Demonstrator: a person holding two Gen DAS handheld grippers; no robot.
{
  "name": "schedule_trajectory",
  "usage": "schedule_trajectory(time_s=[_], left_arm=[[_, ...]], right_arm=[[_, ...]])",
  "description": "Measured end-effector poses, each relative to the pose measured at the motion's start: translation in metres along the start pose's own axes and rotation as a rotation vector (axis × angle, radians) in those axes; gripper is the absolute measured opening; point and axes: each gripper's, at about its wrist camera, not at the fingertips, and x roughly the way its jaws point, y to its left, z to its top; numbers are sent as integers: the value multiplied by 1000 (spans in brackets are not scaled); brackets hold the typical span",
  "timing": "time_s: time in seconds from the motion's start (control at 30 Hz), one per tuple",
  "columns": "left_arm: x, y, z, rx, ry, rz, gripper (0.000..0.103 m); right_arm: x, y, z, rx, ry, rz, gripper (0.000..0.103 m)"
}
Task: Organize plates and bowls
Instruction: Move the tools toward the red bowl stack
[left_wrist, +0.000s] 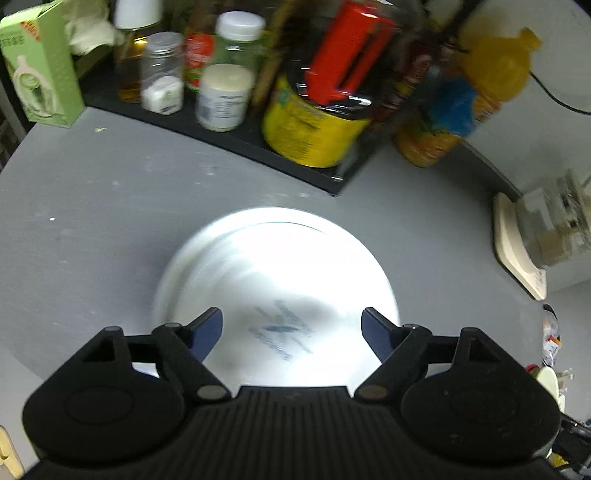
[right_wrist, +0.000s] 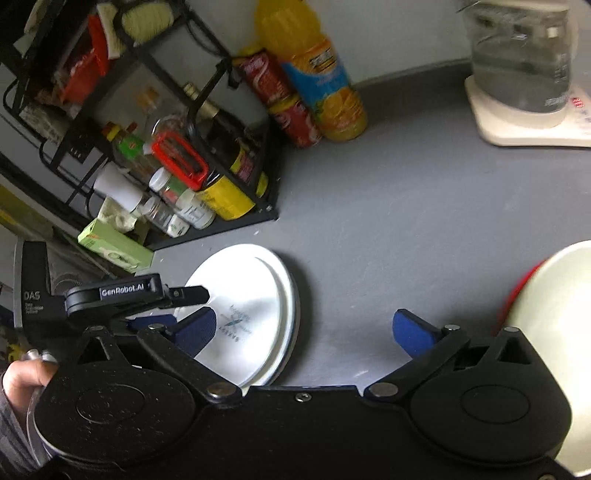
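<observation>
A grey counter (left_wrist: 92, 206) backed by a black rack (left_wrist: 236, 136) of bottles and jars fills the left wrist view, where the left gripper (left_wrist: 291, 325) hovers with its jaws wide and empty above stacked white plates (left_wrist: 277, 266) lying flat on the counter, a blue mark at their centre. In the right wrist view, the right gripper (right_wrist: 306, 328) stands with jaws spread wide over bare counter, holding nothing, the plates at lower left beside the left gripper, a pale bowl (right_wrist: 554, 317) at the right edge and a glass kettle (right_wrist: 521, 59) on its base behind.
</observation>
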Motion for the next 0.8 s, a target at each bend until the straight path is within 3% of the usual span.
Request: schedule_trajectory(time_s=[0.43, 0.6, 0.8], left_arm=[[-11, -77, -37, 89, -27, -42, 83], [-9, -100, -52, 82, -20, -49, 83], [-7, -138, -67, 156, -8, -76, 83]], right_arm=[[-67, -62, 1, 119, -137, -19, 103], [-88, -89, -3, 154, -189, -58, 103], [-107, -127, -19, 213, -227, -122, 103]])
